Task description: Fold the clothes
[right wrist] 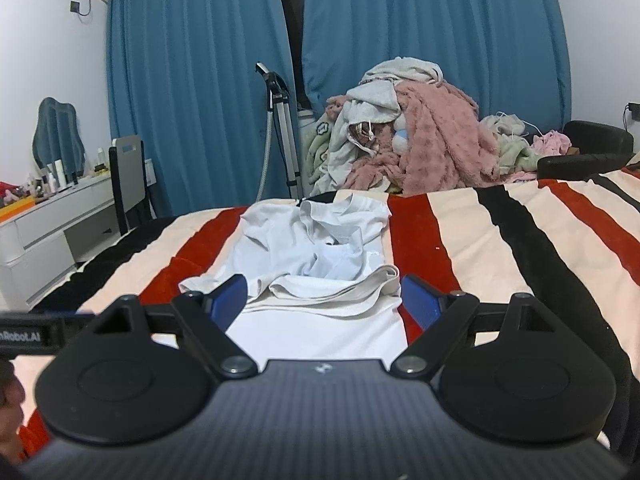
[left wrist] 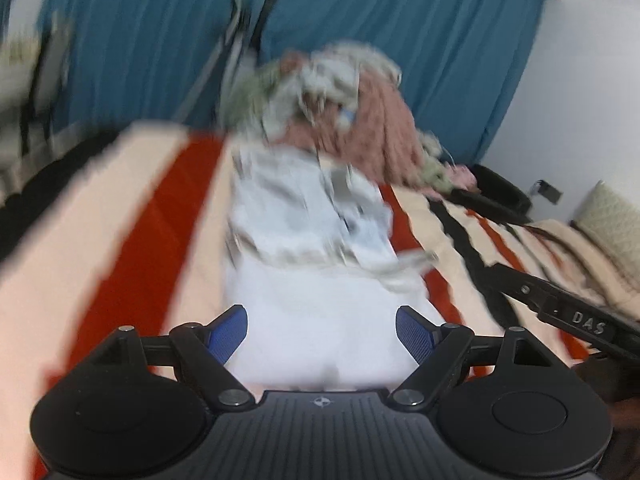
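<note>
— Lying where, the white T-shirt (right wrist: 320,240)?

— Lengthwise on the striped blanket (right wrist: 500,232), crumpled at its far end, smooth near the cameras, in front of the heap of unfolded clothes (right wrist: 408,136) and the blue curtains (right wrist: 192,80).

— And the tongs?

— Left gripper (left wrist: 322,334): blue pads spread, the shirt's near hem below them, nothing pinched; this view is blurred. Right gripper (right wrist: 324,300): pads likewise spread over the shirt, holding nothing.
</note>
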`<action>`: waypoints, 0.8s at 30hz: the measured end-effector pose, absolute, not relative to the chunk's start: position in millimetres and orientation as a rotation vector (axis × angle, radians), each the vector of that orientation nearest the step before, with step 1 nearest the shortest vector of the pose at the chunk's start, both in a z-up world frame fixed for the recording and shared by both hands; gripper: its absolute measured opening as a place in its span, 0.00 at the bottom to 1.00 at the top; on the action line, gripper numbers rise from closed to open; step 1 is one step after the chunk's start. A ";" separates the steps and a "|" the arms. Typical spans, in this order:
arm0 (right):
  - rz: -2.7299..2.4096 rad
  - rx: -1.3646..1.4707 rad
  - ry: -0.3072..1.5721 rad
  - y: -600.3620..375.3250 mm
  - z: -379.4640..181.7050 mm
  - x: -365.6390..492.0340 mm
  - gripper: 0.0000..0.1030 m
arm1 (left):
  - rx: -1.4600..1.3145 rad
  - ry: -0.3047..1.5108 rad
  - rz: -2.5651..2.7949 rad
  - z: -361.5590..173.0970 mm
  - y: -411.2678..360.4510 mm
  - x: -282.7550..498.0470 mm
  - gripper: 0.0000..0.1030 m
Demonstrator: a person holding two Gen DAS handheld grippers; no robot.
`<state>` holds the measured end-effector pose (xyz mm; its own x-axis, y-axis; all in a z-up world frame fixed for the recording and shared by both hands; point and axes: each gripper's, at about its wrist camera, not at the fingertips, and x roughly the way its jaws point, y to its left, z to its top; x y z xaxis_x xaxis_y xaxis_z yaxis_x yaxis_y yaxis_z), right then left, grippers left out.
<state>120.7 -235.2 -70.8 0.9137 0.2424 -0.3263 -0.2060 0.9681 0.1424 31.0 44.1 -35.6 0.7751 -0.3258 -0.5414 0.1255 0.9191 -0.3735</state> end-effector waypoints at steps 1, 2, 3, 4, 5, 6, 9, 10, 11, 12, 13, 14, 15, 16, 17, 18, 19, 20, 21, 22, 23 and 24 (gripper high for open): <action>0.229 0.106 0.353 -235.2 -71.7 121.1 0.83 | -0.388 0.689 -0.268 -44.0 47.6 36.9 0.80; 0.225 0.108 0.359 -235.3 -72.9 121.6 0.83 | -0.449 0.738 -0.286 -52.6 51.1 42.8 0.80; 0.223 0.113 0.367 -235.6 -74.1 122.5 0.83 | -0.518 0.796 -0.297 -63.4 55.3 49.2 0.80; 0.221 0.118 0.374 -235.9 -75.4 123.4 0.83 | -0.578 0.851 -0.301 -74.9 59.0 55.7 0.80; 0.217 0.125 0.381 -236.5 -76.7 124.5 0.83 | -0.634 0.899 -0.290 -86.1 62.8 61.7 0.80; 0.213 0.131 0.389 -236.8 -78.2 125.6 0.83 | -0.676 0.921 -0.271 -94.9 66.4 66.9 0.80; 0.199 0.141 0.412 -237.2 -83.4 128.3 0.83 | -0.802 0.953 -0.223 -116.4 77.9 82.2 0.77; 0.195 0.141 0.420 -237.1 -85.2 129.3 0.83 | -0.842 0.942 -0.213 -120.8 82.1 87.0 0.77; 0.192 0.139 0.424 -237.1 -86.7 129.9 0.83 | -0.877 0.919 -0.200 -123.2 86.2 91.1 0.76; 0.188 0.135 0.427 -237.0 -87.8 130.3 0.83 | -0.904 0.904 -0.187 -125.5 89.1 94.0 0.71; 0.184 0.131 0.429 -236.5 -89.0 130.8 0.83 | -0.926 0.898 -0.172 -128.0 91.7 96.6 0.65; 0.182 0.127 0.433 -236.0 -90.1 131.3 0.83 | -0.940 0.895 -0.156 -130.1 94.1 98.3 0.60; 0.181 0.124 0.436 -235.5 -91.1 131.9 0.83 | -0.951 0.892 -0.131 -133.1 95.7 97.7 0.47; 0.180 0.122 0.440 -235.1 -92.1 132.7 0.83 | -0.961 0.890 -0.108 -136.0 97.3 97.1 0.38; 0.179 0.121 0.443 -234.6 -93.1 133.5 0.83 | -0.971 0.885 -0.103 -138.2 99.6 96.5 0.33; 0.179 0.120 0.447 -234.1 -94.0 134.3 0.83 | -0.981 0.881 -0.099 -140.2 101.7 95.9 0.22; 0.178 0.119 0.451 -233.5 -95.0 135.1 0.83 | -0.986 0.871 -0.103 -140.6 103.1 95.5 0.17; 0.180 0.130 0.460 -233.6 -96.3 136.2 0.83 | -0.992 0.862 -0.108 -141.0 104.4 95.2 0.13; 0.182 0.143 0.471 -233.7 -97.8 137.3 0.83 | -0.997 0.852 -0.113 -141.3 105.6 94.7 0.10; 0.190 0.172 0.491 -234.6 -100.0 138.6 0.83 | -0.998 0.840 -0.114 -140.9 105.0 92.4 0.09; 0.204 0.215 0.519 -236.0 -103.0 140.1 0.83 | -0.997 0.827 -0.115 -140.6 105.7 90.0 0.09; 0.234 0.290 0.561 -238.9 -108.3 142.3 0.83 | -0.998 0.820 -0.115 -139.0 104.9 89.1 0.08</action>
<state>142.3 -238.9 -108.3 0.8220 0.2946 -0.4874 -0.1380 0.9333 0.3314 89.1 104.9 -139.0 0.7024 -0.4404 -0.5592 -0.2695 0.5626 -0.7816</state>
